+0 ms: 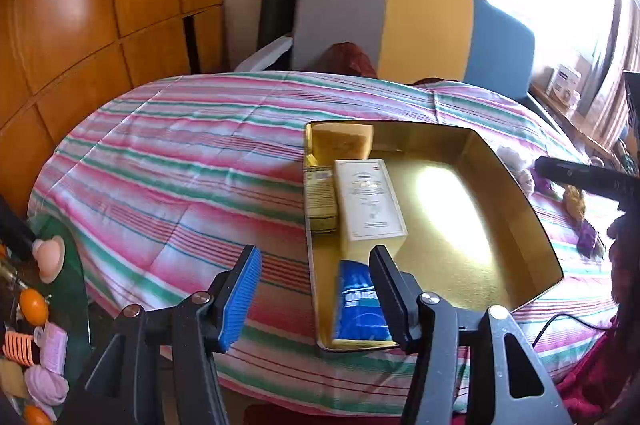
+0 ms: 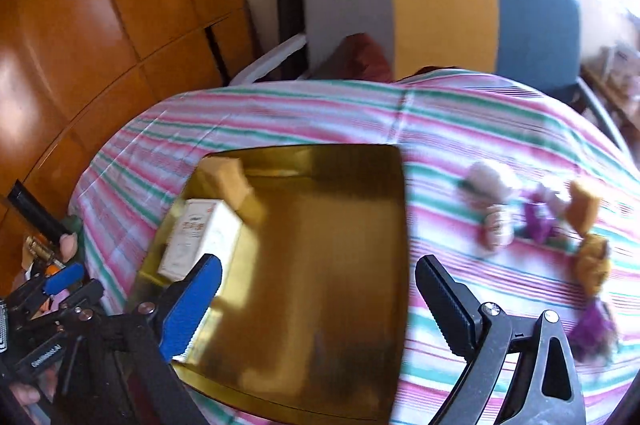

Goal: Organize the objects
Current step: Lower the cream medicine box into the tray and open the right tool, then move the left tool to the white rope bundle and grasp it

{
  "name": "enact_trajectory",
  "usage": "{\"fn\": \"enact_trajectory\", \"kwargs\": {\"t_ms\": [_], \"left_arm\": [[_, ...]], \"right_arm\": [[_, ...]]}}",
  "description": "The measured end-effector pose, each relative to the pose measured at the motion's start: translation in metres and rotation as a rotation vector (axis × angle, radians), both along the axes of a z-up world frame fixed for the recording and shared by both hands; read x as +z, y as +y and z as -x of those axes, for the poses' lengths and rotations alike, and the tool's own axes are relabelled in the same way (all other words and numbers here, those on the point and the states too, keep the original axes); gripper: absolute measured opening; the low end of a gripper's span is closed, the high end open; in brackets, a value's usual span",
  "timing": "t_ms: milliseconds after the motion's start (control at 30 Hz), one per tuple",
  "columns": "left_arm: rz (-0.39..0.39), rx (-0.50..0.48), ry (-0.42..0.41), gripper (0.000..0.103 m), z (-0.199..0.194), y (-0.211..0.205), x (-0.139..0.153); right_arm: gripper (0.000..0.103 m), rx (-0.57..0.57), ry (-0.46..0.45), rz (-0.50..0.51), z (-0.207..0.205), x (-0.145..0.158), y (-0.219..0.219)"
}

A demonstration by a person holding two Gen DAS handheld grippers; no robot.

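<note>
A gold tray [image 1: 516, 201] lies on the striped bedspread [image 1: 180, 165]. In it are a white box [image 1: 370, 199], a yellow-green box [image 1: 319, 199], a tan block [image 1: 341, 141] at the far corner and a blue tube [image 1: 360, 301] at the near edge. My left gripper [image 1: 316, 289] is open and empty, above the tray's near left edge. In the blurred right wrist view the tray [image 2: 320, 265] and white box [image 2: 198, 237] show. My right gripper [image 2: 316, 305] is open and empty over the tray. Small plush toys [image 2: 494, 209] and purple-and-yellow toys [image 2: 588, 237] lie right of the tray.
A glass side table [image 1: 68, 289] at the left holds small pink and orange items [image 1: 44, 341]. A grey, yellow and blue headboard [image 1: 424, 25] stands behind the bed. Wooden wardrobe panels [image 1: 92, 5] fill the left. The other gripper [image 2: 60, 297] shows at the left edge.
</note>
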State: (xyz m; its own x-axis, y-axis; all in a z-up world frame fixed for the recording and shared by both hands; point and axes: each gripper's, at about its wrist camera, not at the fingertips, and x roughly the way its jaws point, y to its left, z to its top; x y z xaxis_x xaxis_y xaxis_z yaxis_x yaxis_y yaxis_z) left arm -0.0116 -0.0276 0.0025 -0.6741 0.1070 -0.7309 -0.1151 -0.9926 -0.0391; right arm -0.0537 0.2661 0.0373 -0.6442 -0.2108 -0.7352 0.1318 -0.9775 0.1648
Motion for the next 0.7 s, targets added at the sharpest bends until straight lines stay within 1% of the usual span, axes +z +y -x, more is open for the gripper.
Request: {"fn": "enact_trajectory", "kwargs": {"t_ms": [133, 300, 400, 467, 533, 600, 667, 700], "left_arm": [[0.010, -0.038, 0.008, 0.057, 0.000, 0.017, 0.005], [0.004, -0.087, 0.008, 0.057, 0.006, 0.039, 0.011], [-0.013, -0.110, -0.010, 0.057, 0.013, 0.052, 0.012], [-0.020, -0.143, -0.011, 0.057, 0.015, 0.063, 0.015], [-0.010, -0.186, -0.004, 0.057, 0.018, 0.080, 0.020], [-0.008, -0.225, 0.003, 0.057, 0.020, 0.097, 0.024], [-0.006, -0.272, 0.003, 0.057, 0.023, 0.118, 0.028], [-0.006, -0.293, 0.001, 0.057, 0.025, 0.128, 0.029]], "right_arm": [[0.099, -0.078, 0.022, -0.026, -0.004, 0.006, 0.043], [0.100, -0.189, 0.037, -0.094, -0.010, 0.013, 0.104], [0.101, -0.276, 0.036, -0.147, -0.013, 0.012, 0.144], [0.101, -0.347, 0.037, -0.181, -0.015, 0.009, 0.173], [0.101, -0.430, 0.039, -0.200, -0.021, 0.003, 0.202], [0.101, -0.512, 0.041, -0.190, -0.028, -0.007, 0.227], [0.101, -0.595, 0.038, -0.141, -0.037, -0.021, 0.249], [0.101, -0.632, 0.009, -0.116, -0.038, -0.028, 0.258]]}}
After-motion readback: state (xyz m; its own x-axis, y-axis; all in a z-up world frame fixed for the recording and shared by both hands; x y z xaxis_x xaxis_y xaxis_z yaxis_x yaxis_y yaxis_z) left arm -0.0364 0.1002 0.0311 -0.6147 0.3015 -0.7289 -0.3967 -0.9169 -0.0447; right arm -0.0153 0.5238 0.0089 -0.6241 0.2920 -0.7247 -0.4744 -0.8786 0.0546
